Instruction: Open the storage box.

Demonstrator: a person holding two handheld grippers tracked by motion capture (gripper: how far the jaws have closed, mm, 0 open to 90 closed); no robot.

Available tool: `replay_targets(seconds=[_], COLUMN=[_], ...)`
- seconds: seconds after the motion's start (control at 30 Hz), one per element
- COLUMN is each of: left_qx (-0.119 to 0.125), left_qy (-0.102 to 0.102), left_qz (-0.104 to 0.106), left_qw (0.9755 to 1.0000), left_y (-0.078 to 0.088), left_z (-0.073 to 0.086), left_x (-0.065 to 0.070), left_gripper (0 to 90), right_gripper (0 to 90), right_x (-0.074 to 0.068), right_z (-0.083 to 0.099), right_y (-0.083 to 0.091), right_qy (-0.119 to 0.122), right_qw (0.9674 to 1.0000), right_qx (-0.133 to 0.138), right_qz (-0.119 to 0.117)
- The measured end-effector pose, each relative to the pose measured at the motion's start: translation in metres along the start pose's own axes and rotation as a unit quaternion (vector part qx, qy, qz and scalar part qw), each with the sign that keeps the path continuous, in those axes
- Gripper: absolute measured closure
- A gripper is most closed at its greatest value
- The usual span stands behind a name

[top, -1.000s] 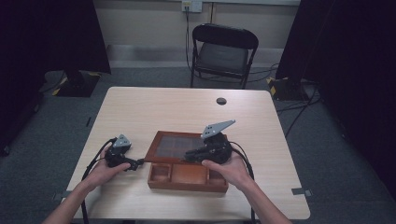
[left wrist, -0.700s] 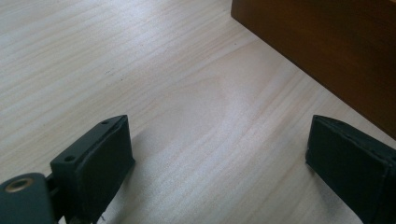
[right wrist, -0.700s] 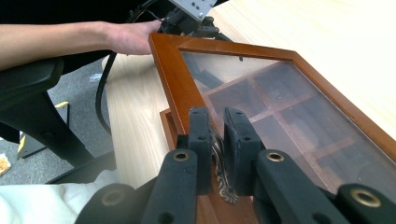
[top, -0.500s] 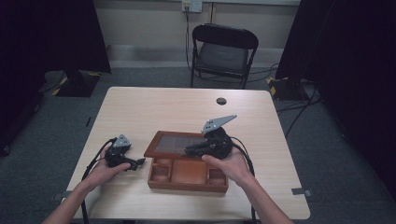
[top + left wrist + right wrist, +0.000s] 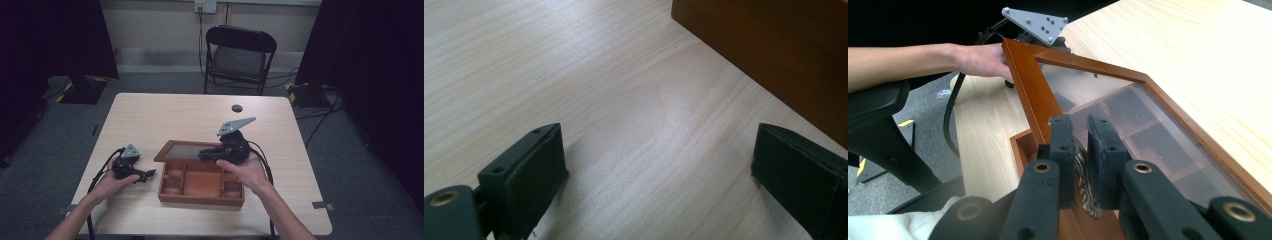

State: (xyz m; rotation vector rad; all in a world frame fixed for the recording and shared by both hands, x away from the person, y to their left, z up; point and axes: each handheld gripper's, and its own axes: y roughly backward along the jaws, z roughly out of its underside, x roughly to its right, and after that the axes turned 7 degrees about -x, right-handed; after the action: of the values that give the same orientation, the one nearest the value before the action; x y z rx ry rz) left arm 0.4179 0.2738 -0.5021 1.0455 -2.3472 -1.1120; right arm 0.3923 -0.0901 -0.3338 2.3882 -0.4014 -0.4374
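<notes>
The wooden box (image 5: 200, 182) sits on the near middle of the surface (image 5: 200, 120), and its glass-paned lid (image 5: 182, 150) now stands lifted off the compartments, higher than a second ago, when it lay nearly flat. The right tool (image 5: 204, 155) is clamped on the small metal latch (image 5: 1083, 175) at the lid's front edge; the right gripper view shows the jaws squeezed on that ornate clasp, the dividers visible through the glass, a detail too small to make out from the high view. The left tool (image 5: 149, 173) rests on the surface just beside the box's left wall, unmoved, its jaws wide apart with bare wood between them. I count one box, two tools, one folding chair (image 5: 239, 57) beyond the surface, and one small dark round object (image 5: 237, 108) near the far edge.
</notes>
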Motion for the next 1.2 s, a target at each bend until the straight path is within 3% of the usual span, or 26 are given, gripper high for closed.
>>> replay_targets(seconds=[1.2], left_qx=[0.000], left_qy=[0.002], left_qz=[0.002], left_qw=[1.0000], left_y=[0.000], left_z=[0.000], left_x=[0.000], left_gripper=[6.6], right_gripper=[82.6], right_x=[0.013], right_z=[-0.017], right_y=[0.008], right_qy=[-0.003], right_qw=[0.9999], right_qx=[0.011], right_qz=[-0.001])
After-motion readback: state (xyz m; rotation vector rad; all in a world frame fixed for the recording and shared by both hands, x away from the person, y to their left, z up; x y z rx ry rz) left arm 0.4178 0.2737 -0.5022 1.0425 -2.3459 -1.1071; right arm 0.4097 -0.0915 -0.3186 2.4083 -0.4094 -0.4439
